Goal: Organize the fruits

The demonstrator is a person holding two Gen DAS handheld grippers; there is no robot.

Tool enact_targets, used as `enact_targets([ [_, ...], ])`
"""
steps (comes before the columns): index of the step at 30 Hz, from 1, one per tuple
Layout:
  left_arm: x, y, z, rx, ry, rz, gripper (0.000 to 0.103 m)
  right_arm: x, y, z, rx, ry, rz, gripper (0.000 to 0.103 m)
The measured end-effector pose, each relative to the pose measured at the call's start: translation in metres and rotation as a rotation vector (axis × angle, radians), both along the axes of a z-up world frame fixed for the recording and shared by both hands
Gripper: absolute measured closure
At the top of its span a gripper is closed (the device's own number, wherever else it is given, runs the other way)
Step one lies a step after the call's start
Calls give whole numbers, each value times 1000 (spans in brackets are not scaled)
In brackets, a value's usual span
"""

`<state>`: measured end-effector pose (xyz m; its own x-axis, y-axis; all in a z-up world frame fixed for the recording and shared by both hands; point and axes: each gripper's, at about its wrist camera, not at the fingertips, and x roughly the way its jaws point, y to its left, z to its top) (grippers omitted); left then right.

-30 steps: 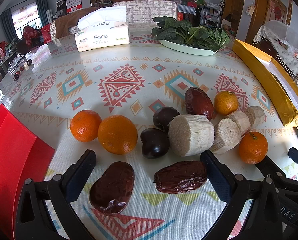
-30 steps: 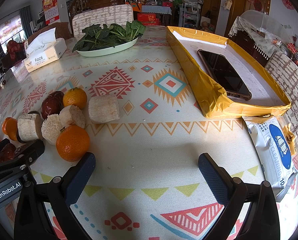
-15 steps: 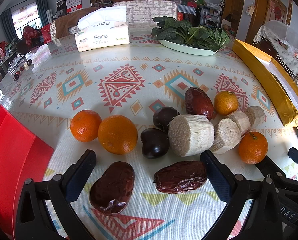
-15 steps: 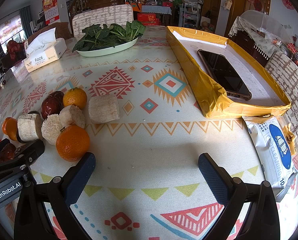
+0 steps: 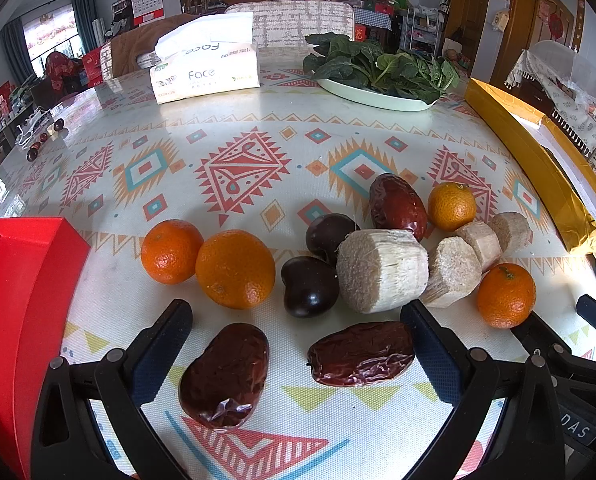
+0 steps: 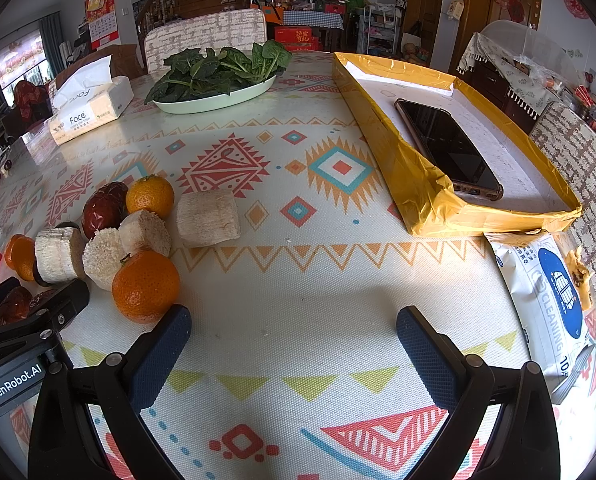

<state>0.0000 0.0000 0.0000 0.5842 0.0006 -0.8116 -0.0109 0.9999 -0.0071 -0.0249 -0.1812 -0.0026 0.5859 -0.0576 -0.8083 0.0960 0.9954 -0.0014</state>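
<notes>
Right now both grippers hover low over the patterned table [image 5: 233, 128], each with its fingers spread wide and holding nothing. The left gripper [image 5: 298, 344] frames two wrinkled red dates: one date [image 5: 225, 374] just inside its left finger, another date [image 5: 362, 354] touching its right finger. Just beyond these dates lie two dark plums [image 5: 310, 286], a large orange [image 5: 235, 268] touching a smaller mandarin [image 5: 171, 251], and a row of peeled sugarcane chunks [image 5: 382, 270]. A third date [image 5: 396, 204] and another mandarin [image 5: 452, 206] sit behind the sugarcane; a fourth mandarin [image 5: 506, 295] lies at the right end. A red box [image 5: 13, 300] stands left of the oranges. The right gripper [image 6: 293, 344] is over bare cloth right of the fruit cluster, near a yellow tray [image 6: 418, 192] holding a phone [image 6: 448, 148].
</notes>
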Motion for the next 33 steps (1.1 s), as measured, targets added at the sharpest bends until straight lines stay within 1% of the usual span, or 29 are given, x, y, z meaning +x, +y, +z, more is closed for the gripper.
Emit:
enact_targets([
  [26,0,0,0,-2,1,2,0,0,0,0,0,0,0,0],
  [30,-2,-2,1,-4,38,-7,0,1,-1,0,7,2,2,0],
  [33,-1,-1,1,-4,59,-12,0,2,0,1,15,38,18,0],
])
